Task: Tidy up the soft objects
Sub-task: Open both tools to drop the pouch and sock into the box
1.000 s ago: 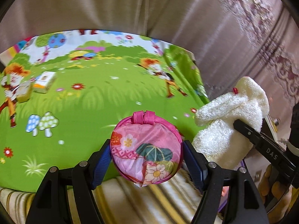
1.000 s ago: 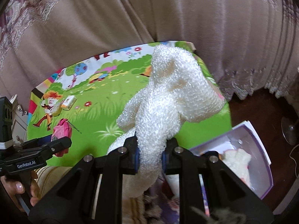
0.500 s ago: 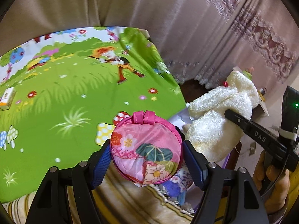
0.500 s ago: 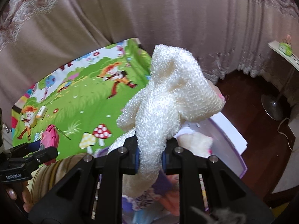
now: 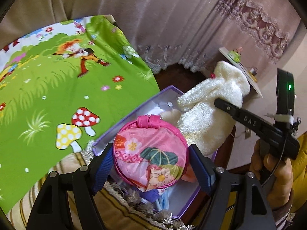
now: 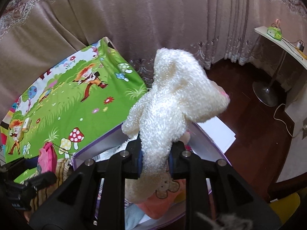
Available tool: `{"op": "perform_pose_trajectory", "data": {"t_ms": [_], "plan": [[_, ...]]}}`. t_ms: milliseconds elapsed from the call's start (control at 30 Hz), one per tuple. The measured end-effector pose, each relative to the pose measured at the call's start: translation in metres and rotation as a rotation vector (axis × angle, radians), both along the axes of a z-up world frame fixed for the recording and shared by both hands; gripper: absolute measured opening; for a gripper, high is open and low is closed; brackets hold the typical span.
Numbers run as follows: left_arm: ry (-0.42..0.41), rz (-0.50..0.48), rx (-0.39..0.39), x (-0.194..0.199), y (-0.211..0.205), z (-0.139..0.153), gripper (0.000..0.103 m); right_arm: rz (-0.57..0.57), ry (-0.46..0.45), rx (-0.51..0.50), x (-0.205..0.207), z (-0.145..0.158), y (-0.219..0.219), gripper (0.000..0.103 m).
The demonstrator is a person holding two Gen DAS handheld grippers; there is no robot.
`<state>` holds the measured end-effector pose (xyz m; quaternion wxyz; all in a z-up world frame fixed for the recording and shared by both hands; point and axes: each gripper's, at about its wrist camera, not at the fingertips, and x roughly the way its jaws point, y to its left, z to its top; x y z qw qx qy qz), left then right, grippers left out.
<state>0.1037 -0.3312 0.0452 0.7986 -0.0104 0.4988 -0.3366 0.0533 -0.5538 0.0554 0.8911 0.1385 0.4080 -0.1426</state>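
Observation:
My left gripper (image 5: 151, 164) is shut on a round pink floral pouch (image 5: 149, 153) and holds it above the near end of a purple storage box (image 5: 134, 113). My right gripper (image 6: 155, 159) is shut on a fluffy white plush toy (image 6: 172, 107) and holds it over the same box (image 6: 203, 136). The plush also shows in the left wrist view (image 5: 207, 111), gripped by the right gripper's black finger (image 5: 249, 122). The pouch shows small in the right wrist view (image 6: 47, 157). Soft items lie inside the box, among them an orange cloth with a bear print (image 6: 165, 191).
A green cartoon play mat (image 5: 57, 95) covers the surface left of the box. A striped fringed cloth (image 5: 107, 207) lies at the near edge. Heavy curtains (image 6: 153, 19) hang behind. A white side table (image 6: 278, 44) with a stand stands on the dark wooden floor (image 6: 249, 118) to the right.
Both grippers have swung right, away from the play mat, carrying the pouch and the plush. The purple box has come into view beneath them.

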Motion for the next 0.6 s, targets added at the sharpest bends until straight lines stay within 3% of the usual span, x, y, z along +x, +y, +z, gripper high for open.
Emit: {"op": "perform_pose_trajectory", "data": {"t_ms": [67, 233, 600], "plan": [[0.007, -0.012, 0.006, -0.001, -0.003, -0.003, 0.084, -0.01, 0.013, -0.006, 0.0, -0.003, -0.003, 0.036], [0.008, -0.015, 0.008, -0.003, -0.002, -0.002, 0.084, -0.02, 0.014, -0.012, -0.003, -0.003, -0.003, 0.054], [-0.01, 0.043, -0.007, 0.009, 0.028, 0.01, 0.084, 0.023, -0.012, -0.061, 0.004, 0.013, 0.024, 0.062]]}}
